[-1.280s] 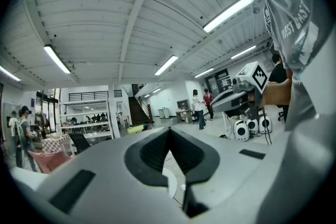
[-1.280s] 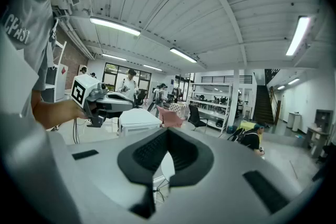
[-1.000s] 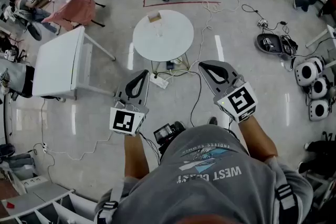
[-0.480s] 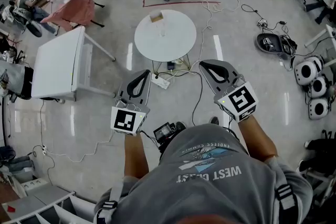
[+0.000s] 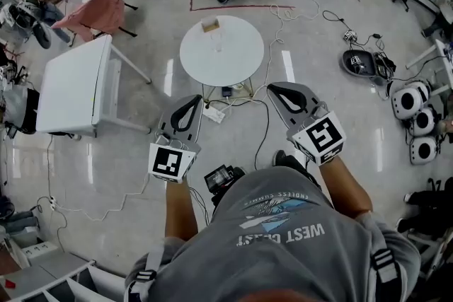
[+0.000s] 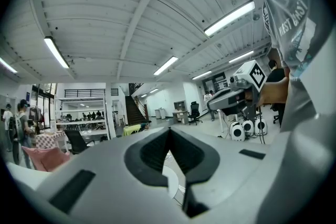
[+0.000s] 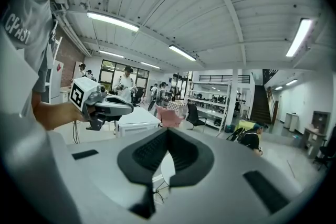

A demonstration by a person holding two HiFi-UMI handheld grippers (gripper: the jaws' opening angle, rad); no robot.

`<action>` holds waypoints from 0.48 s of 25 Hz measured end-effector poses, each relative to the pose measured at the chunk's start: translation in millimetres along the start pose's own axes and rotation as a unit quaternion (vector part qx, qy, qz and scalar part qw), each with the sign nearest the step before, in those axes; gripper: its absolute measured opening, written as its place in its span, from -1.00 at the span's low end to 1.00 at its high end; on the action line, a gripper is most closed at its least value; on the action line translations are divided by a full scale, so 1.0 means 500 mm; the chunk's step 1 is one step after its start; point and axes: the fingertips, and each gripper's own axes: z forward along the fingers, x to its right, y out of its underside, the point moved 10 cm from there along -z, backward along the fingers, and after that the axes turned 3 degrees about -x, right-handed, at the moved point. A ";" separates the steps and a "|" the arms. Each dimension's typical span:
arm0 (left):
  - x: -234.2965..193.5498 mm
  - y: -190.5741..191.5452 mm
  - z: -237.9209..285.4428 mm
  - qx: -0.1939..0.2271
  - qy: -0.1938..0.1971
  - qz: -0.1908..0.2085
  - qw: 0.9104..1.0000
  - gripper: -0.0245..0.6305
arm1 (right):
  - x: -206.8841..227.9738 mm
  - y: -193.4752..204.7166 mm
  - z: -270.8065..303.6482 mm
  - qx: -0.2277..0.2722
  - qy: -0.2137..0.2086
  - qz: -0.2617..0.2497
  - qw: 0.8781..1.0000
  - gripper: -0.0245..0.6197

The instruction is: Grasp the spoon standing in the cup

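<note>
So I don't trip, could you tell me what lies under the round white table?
By its near edge, a small dark box, thin legs and cables show. The tabletop hides the floor farther in.

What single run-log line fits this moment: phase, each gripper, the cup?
phase: pre-reach | left gripper: shut, empty | right gripper: shut, empty | cup: on round table, untouched

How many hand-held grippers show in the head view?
2. The left hand-held gripper hovers left of centre, the right hand-held gripper right of centre, both short of the round table.
</note>
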 end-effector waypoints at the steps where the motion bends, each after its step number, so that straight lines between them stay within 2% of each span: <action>1: -0.001 -0.001 0.005 -0.002 0.000 -0.001 1.000 -0.92 | 0.008 -0.001 0.002 -0.002 -0.002 0.000 1.000 -0.92; 6: 0.003 -0.002 0.040 -0.026 -0.009 0.000 1.000 -0.92 | 0.061 0.008 0.021 0.000 -0.021 0.009 1.000 -0.92; 9: 0.001 -0.003 0.064 -0.059 -0.019 0.013 0.998 -0.92 | 0.102 0.017 0.044 0.005 -0.044 0.015 0.999 -0.92; 12: 0.005 -0.012 0.096 -0.068 -0.035 0.004 0.997 -0.92 | 0.148 0.021 0.066 0.015 -0.067 0.017 0.998 -0.92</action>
